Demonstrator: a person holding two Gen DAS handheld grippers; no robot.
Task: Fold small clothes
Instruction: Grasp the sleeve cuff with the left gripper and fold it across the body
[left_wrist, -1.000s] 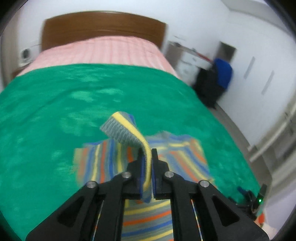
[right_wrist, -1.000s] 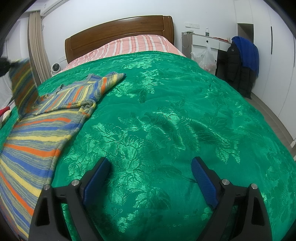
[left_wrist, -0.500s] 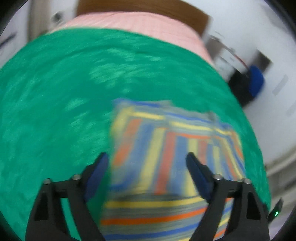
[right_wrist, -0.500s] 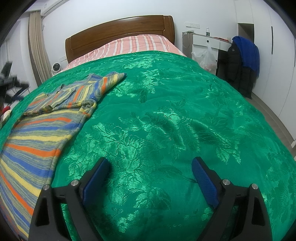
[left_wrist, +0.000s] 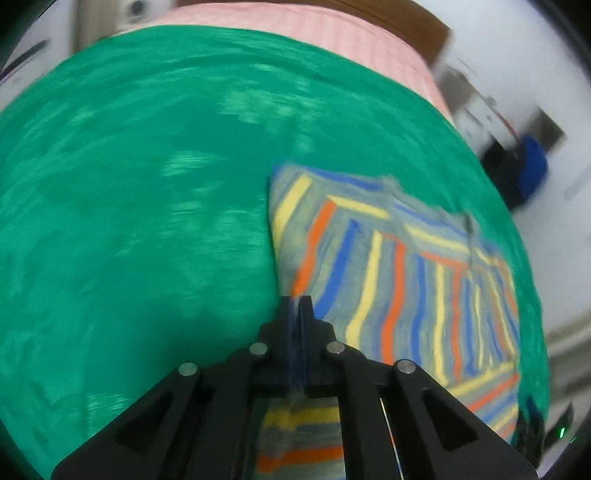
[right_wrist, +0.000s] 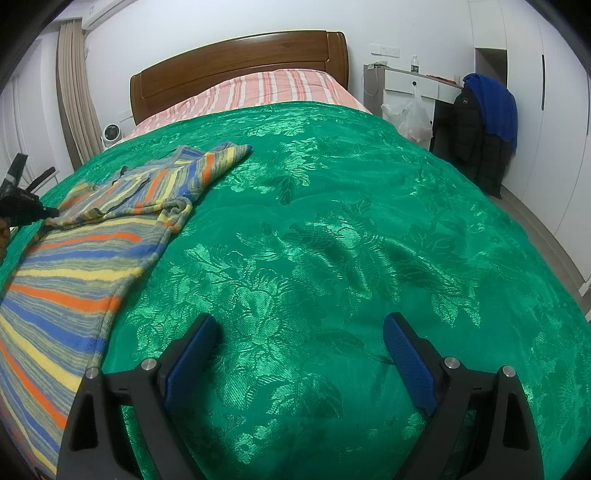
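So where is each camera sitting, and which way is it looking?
Left wrist view: sits on the left tongs, looking down their closed black fingers at the striped knitted top on the shiny green bedspread; picture blurred.
Right wrist view: sits on the right tongs, low over the bedspread, facing the brown wooden headboard; its open blue-padded fingers show at the bottom, and the left tongs appear at the left edge.
Both share the striped top, the bedspread and the blue jacket.

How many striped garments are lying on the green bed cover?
1: a striped sweater lies on the left part of the green bed cover, its edge at the closed left gripper. No other garment shows there.
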